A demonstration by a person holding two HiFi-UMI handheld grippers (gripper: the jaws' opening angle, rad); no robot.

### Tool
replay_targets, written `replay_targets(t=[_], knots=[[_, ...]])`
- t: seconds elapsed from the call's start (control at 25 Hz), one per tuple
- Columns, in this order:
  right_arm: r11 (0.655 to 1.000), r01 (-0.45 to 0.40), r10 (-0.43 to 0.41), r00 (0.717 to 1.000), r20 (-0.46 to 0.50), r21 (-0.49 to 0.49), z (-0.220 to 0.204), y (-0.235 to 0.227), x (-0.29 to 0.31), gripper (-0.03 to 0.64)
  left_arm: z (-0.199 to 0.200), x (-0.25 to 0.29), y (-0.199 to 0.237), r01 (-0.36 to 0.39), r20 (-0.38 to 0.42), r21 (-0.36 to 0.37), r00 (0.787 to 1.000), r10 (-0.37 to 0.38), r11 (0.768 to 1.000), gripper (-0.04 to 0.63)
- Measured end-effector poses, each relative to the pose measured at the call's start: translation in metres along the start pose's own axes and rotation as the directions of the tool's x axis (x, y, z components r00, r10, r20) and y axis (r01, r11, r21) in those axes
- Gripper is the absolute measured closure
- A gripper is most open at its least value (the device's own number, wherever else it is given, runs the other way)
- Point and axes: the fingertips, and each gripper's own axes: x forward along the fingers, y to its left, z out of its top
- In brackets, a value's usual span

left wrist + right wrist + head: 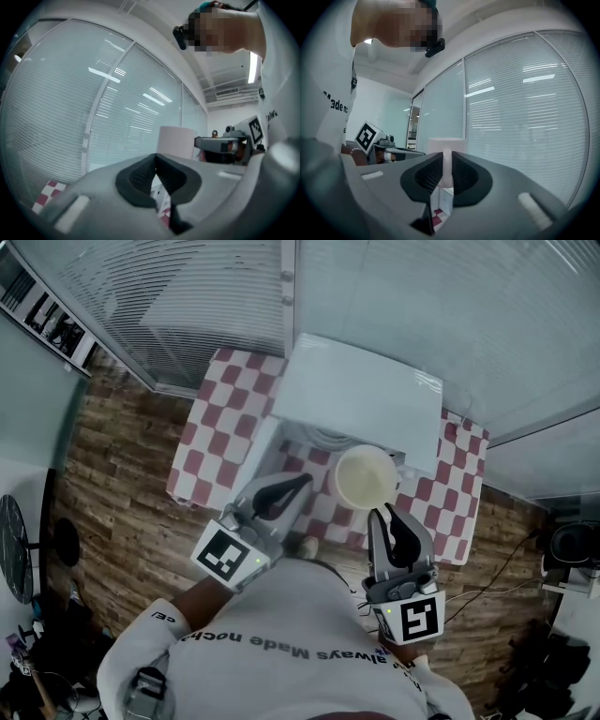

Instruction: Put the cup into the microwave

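One cup [366, 476], one microwave [361, 399], two grippers, one table [214, 432] with a red-and-white checked cloth. In the head view the cup is in the air just in front of the microwave, at 6 o'clock from its white top, over the cloth. It's upright, long axis vertical, and its mouth faces up at the camera and looks empty. Its handle points to 6 o'clock, toward the right gripper [382, 514]. The right gripper view shows the right gripper [446, 176] clenched on that thin handle [447, 168], pads on both sides, with the cup body [445, 144] just beyond the tips. The left gripper [298, 484] sits at 9 o'clock from the cup, near it but apart, tips aimed to about 2 o'clock. In its own view the left gripper [156, 176] has its jaws pressed together with nothing between them; the cup [176, 139] stands past the tips at about 1 o'clock. A white panel [255, 460] runs down the microwave's left side, likely the open door, can't tell for sure. Wood-plank floor [112, 484] surrounds the table.
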Motion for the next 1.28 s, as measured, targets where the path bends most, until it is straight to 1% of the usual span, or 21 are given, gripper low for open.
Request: replay_targets(t=[0.28,0.64,1.0,1.12,1.28], knots=[[1.000,0.009,-0.009,1.000,-0.019,0.012,-0.012,-0.011,0.009,0.575,-0.015,0.014,0.010,0.007,-0.024,-0.025,1.000,-0.008,1.000,0.591],[0.999,0.021,-0.019,0.998,-0.060,0.031,-0.040,-0.021,0.018,0.575,-0.038,0.027,0.020,0.019,-0.055,-0.045,0.998,-0.021,0.999,0.591],[0.999,0.023,-0.018,0.994,-0.109,0.045,-0.077,-0.023,0.023,0.575,-0.078,0.032,0.030,0.021,-0.097,-0.060,0.995,-0.027,0.998,0.591],[0.998,0.029,-0.023,0.993,-0.118,0.053,-0.089,-0.023,0.026,0.575,-0.086,0.035,0.032,0.017,-0.102,-0.083,0.994,-0.026,0.996,0.591],[0.998,0.033,-0.025,0.991,-0.133,0.059,-0.107,-0.024,0.029,0.575,-0.104,0.037,0.036,0.022,-0.116,-0.070,0.993,-0.030,0.997,0.591]])
